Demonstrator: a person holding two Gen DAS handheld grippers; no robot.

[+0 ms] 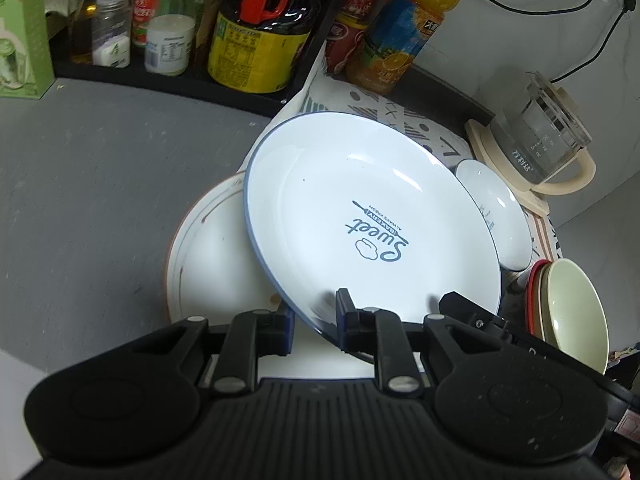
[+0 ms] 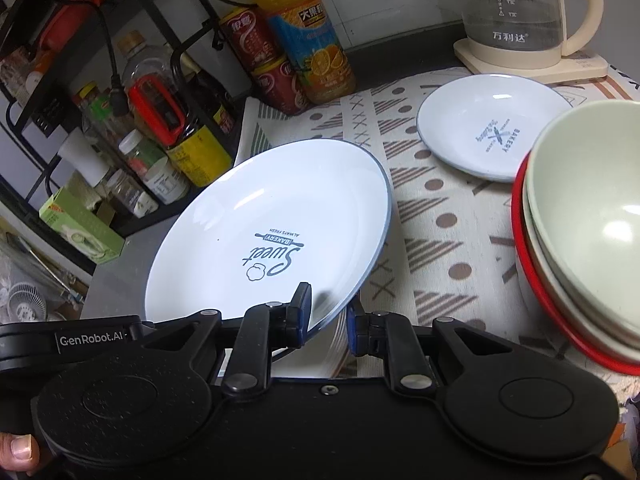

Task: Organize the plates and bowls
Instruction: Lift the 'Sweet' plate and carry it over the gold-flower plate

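A large white plate with a blue rim and "Sweet Bakery" print (image 1: 360, 208) (image 2: 268, 232) is held tilted above the counter. My left gripper (image 1: 314, 326) is shut on its near rim, and my right gripper (image 2: 328, 320) is shut on the same rim beside it. Under the plate's left side lies a white plate with a brown rim (image 1: 208, 256) on the grey counter. A smaller white bakery plate (image 1: 496, 212) (image 2: 492, 128) lies on the patterned mat. A stack of bowls, pale green on top with a red one below (image 1: 568, 304) (image 2: 580, 232), stands at the right.
A black rack (image 1: 168, 76) with bottles and jars lines the back left. An orange juice bottle (image 2: 308, 40) and red cans (image 2: 260, 60) stand behind the patterned mat (image 2: 436, 220). A glass kettle on a cream base (image 1: 536, 144) (image 2: 528, 20) stands at the back right. A green box (image 1: 20, 32) is at far left.
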